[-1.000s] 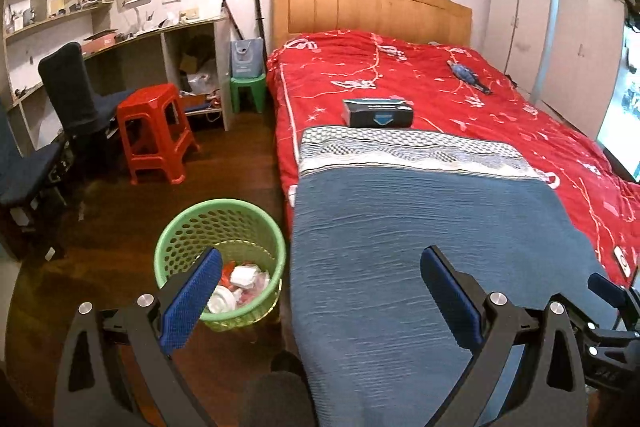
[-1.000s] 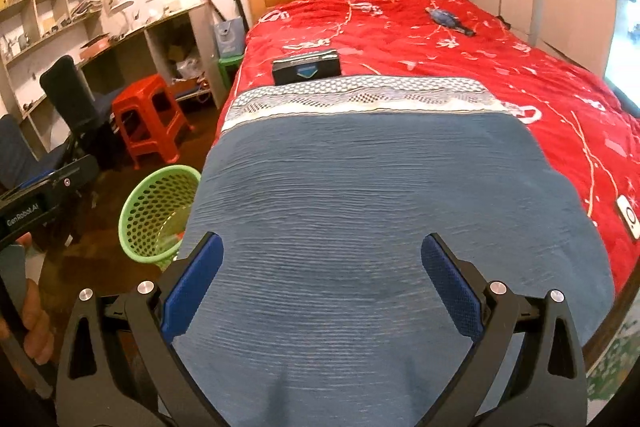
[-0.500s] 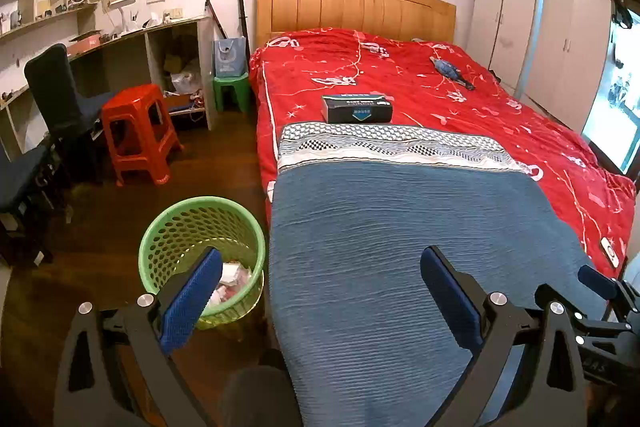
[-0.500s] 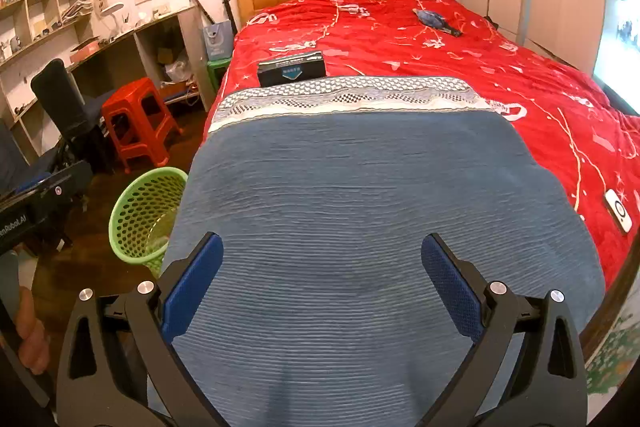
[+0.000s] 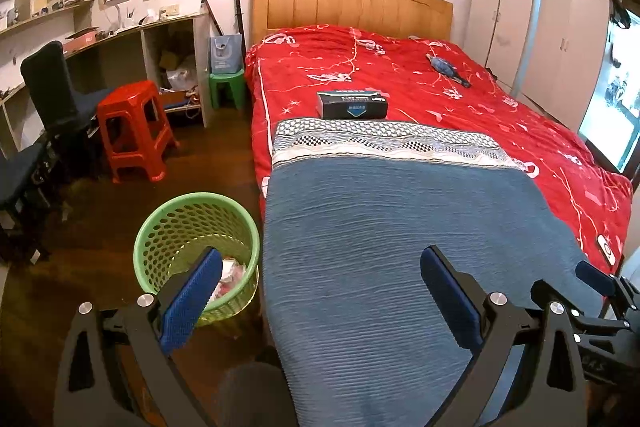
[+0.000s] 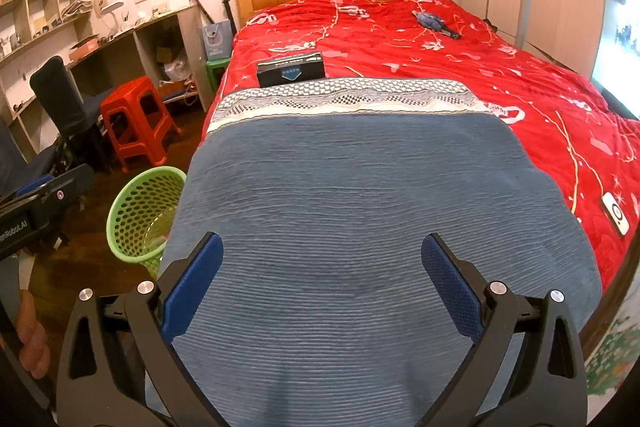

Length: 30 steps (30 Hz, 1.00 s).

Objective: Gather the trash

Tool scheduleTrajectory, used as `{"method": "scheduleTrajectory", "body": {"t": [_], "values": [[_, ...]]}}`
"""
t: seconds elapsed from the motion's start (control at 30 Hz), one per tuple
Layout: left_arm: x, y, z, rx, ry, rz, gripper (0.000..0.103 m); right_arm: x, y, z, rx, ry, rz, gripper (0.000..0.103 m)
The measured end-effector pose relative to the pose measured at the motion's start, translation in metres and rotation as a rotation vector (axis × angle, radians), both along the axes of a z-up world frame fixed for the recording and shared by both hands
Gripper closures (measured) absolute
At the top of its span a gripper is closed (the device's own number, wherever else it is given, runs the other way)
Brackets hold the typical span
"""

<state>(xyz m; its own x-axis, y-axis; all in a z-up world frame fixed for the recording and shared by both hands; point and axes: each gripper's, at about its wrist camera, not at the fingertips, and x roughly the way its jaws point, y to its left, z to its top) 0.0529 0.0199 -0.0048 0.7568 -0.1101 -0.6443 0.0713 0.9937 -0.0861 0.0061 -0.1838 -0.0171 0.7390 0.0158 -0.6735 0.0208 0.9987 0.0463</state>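
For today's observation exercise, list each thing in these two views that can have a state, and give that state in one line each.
Left gripper: open, holding nothing.
Right gripper: open, holding nothing.
Green basket: upright on the floor, some trash inside.
Black box: closed, lying flat on the red bedspread.
Wardrobe doors: shut.
Red stool: upright.

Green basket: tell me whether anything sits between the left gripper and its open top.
Nothing visible does. The green basket stands on the floor beside the blue blanket, its mouth uncovered, with some trash already inside. The left gripper is open and empty, one fingertip over the basket's rim in this view.
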Motion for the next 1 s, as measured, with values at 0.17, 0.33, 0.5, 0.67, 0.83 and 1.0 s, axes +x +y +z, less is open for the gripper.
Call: {"method": "scheduleTrajectory", "body": {"t": [0.17, 0.33, 0.5, 0.67, 0.83, 1.0], "values": [[0.0004, -0.0022, -0.0008, 0.0, 0.004, -0.004, 0.007, -0.001, 0.0, -0.0004, 0.0, 0.0, -0.005, 0.005], [0.0006, -0.0031, -0.0015, -0.001, 0.007, -0.009, 0.007, -0.0003, -0.0032, -0.002, 0.007, 0.004, -0.014, 0.005], [-0.0005, -0.0048, -0.0041, 0.004, 0.011, -0.016, 0.007, 0.0, -0.0043, -0.0023, 0.007, 0.005, -0.016, 0.005], [0.0, -0.0068, -0.0049, 0.004, 0.013, -0.02, 0.007, 0.0, -0.0044, -0.0023, 0.005, 0.006, -0.019, 0.005], [0.001, -0.0083, -0.0068, 0.004, 0.021, -0.023, 0.007, 0.001, -0.0058, -0.0024, 0.002, 0.01, -0.02, 0.005], [0.0013, -0.0101, -0.0088, 0.009, 0.029, -0.029, 0.007, 0.0012, -0.007, -0.0037, -0.001, 0.016, -0.021, 0.005]]}}
